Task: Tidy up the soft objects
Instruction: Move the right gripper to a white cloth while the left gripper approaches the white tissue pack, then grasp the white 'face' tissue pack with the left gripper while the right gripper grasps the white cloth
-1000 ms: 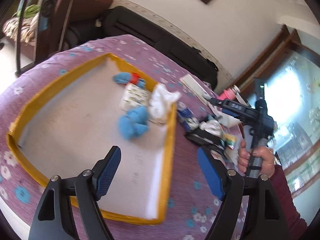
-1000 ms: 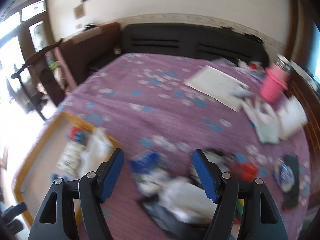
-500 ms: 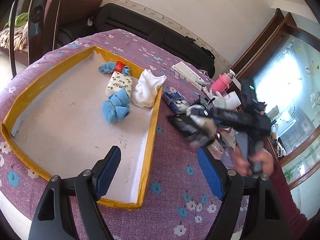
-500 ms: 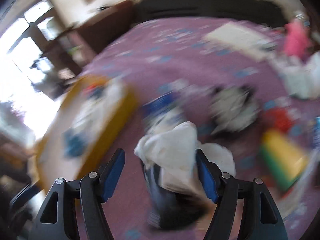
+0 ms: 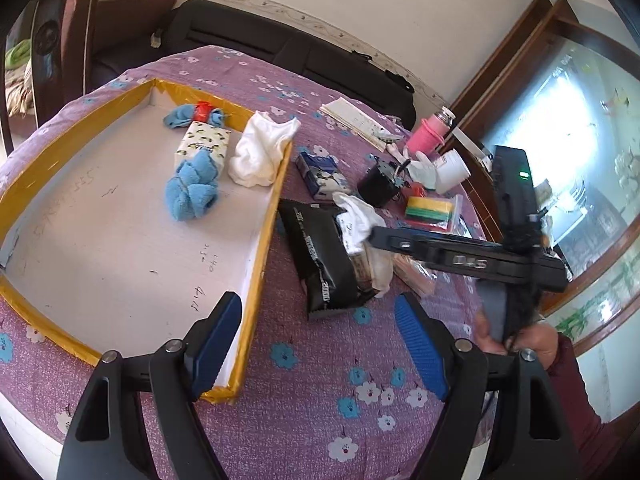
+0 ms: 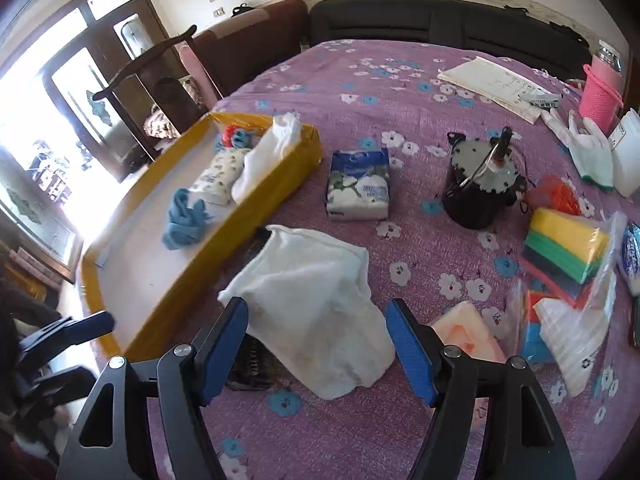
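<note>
on the left of the purple flowered worktop (image 6: 400, 80) lies a yellow-rimmed tray (image 5: 264, 240) with a white floor. at its far end sit a small blue cloth with a red piece (image 5: 196, 114), a printed tissue pack (image 5: 204, 142), a knotted blue towel (image 5: 192, 192) and a white cloth (image 5: 260, 152) draped over the tray's right rim. the left gripper (image 5: 316, 344) hangs over the tray's near right corner, its blue pads spread wide with nothing between them. further right, the right gripper (image 6: 316, 344) is also spread and tilted down over a white towel (image 6: 316, 300), which lies on a black packet (image 5: 320, 256) just beside the tray; the pads flank it without pressing. beyond are a blue tissue pack (image 6: 358, 188), a black pot (image 6: 480, 188), stacked coloured sponges (image 6: 564, 248) and a pink cup (image 6: 600, 88).
</note>
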The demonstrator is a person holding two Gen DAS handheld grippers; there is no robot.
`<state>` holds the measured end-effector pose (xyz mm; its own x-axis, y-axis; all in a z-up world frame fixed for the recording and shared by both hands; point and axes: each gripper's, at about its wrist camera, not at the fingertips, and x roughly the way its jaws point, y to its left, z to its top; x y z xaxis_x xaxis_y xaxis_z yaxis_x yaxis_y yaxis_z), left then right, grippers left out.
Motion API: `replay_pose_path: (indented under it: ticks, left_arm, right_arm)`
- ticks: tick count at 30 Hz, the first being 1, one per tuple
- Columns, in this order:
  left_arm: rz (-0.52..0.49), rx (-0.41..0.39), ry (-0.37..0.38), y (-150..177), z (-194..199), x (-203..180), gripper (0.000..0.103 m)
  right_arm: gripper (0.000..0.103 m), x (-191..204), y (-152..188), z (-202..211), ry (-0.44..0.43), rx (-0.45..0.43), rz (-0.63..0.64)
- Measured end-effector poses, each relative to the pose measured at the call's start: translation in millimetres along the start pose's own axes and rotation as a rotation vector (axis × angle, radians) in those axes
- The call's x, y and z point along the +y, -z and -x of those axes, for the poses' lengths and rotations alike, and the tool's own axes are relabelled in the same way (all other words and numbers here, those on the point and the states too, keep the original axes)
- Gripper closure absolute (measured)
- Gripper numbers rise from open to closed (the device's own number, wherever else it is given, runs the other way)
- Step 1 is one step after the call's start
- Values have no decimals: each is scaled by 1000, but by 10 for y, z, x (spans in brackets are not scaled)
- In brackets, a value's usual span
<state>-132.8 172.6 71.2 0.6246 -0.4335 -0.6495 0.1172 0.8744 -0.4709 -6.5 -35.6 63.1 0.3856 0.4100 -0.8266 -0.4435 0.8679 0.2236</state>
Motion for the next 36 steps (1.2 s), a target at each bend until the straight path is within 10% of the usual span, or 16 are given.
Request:
replay_pose_path:
  ticks: [4,8,12,23,32,36]
  left_arm:
    - [-21,3,2,18,3,-57,25]
    - [-30,8,5,28,-5,-88,25]
    - [-40,14,5,34,-46,-123,25]
    - [-138,63,-40,-29,-373,-306,25]
    - [-429,86,-58,-260,-769,-887,25]
    - [-344,217,-105,-486,-1333,-784,25]
  right_arm:
    - [28,29,-4,-270,23,19,-26]
    - [69,-87,36,-336,-48,29,-108]
    - [81,-180,171,-172,-98,12,-138]
    - [82,-327,793,232,20,-6,-122]
    - [82,-606,1098,460,59,-29,-162]
    - [82,-688,1159,515,39,-49,-195]
